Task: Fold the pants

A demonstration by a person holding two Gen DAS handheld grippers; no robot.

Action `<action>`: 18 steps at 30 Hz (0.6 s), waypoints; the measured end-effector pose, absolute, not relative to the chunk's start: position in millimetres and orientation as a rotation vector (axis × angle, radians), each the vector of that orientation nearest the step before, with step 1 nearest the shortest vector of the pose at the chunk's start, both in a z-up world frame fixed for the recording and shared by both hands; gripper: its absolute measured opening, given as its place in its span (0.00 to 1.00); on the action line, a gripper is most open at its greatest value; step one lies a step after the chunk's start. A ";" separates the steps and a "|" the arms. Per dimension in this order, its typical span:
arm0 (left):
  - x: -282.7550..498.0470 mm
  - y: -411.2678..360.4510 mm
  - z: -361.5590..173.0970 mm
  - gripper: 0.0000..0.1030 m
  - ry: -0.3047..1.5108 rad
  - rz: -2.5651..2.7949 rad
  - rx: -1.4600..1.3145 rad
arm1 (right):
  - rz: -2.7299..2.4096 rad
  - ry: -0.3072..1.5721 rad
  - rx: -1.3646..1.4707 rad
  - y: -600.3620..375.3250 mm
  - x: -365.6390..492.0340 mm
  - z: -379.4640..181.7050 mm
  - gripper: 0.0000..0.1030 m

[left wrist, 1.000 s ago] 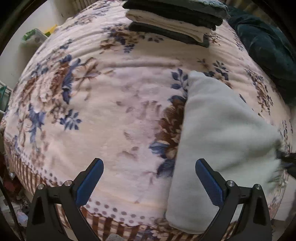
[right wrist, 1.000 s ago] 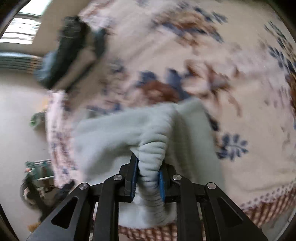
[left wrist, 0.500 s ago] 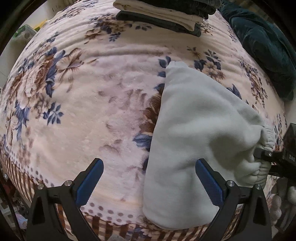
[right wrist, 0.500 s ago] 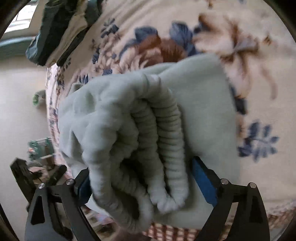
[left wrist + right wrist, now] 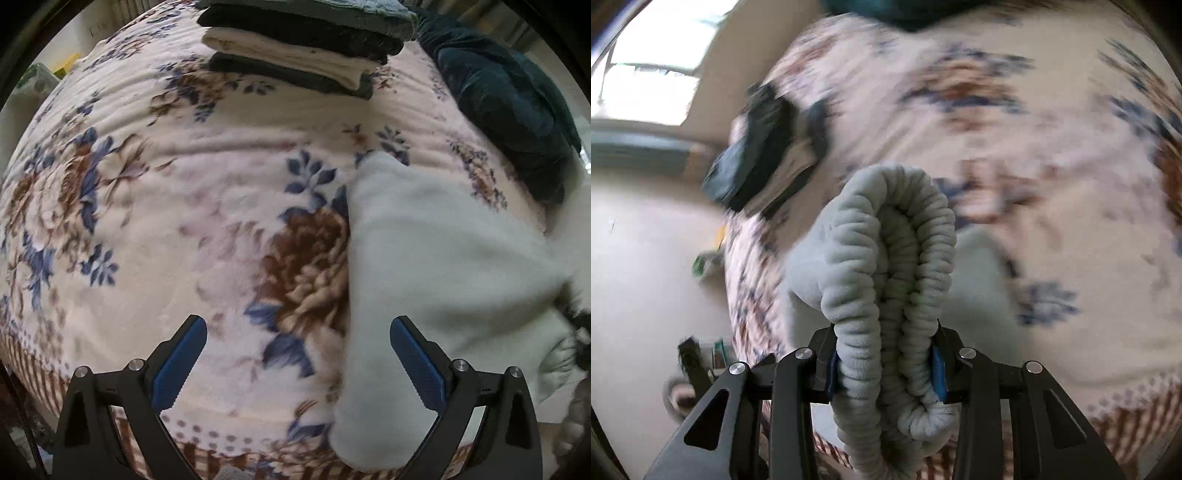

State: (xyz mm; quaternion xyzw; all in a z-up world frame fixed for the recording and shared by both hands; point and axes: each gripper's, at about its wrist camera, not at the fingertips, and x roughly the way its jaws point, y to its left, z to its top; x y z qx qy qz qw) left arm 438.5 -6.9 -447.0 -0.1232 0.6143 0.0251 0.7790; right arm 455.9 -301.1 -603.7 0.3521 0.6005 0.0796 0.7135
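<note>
Pale grey fleece pants (image 5: 436, 266) lie folded lengthwise on a floral blanket (image 5: 184, 206), on the right of the left wrist view. My left gripper (image 5: 297, 350) is open and empty above the blanket, its right finger over the pants' left edge. My right gripper (image 5: 884, 362) is shut on the bunched ribbed waistband (image 5: 890, 266) of the pants and holds it lifted off the blanket. The right gripper shows only as a dark blur at the right edge of the left wrist view.
A stack of folded clothes (image 5: 299, 48) sits at the far side of the bed, also blurred in the right wrist view (image 5: 764, 147). A dark teal blanket (image 5: 509, 99) lies at the far right. The bed's near edge (image 5: 229, 443) has a brown checked border; floor lies beyond it.
My right gripper opened briefly around the waistband and has closed on it again, lifting and swinging it. The left gripper stayed open and shifted slightly over the blanket.
</note>
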 end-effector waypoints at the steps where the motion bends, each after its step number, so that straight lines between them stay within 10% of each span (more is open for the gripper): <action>1: 442.9 -9.2 -447.7 0.98 1.328 0.044 -0.281 | 0.143 1.349 0.783 -313.7 455.1 -614.0 0.39; 5: 457.4 -29.8 -459.7 0.98 1.346 -0.004 -0.271 | 0.030 1.490 0.774 -348.6 451.4 -690.6 0.41; 10: 462.3 -52.3 -475.1 0.98 1.402 -0.072 -0.260 | 0.029 1.497 1.013 -369.3 447.8 -744.3 0.83; 18: 466.4 -56.3 -489.0 0.99 1.439 -0.093 -0.305 | -0.033 1.183 1.211 -406.1 394.8 -684.6 0.87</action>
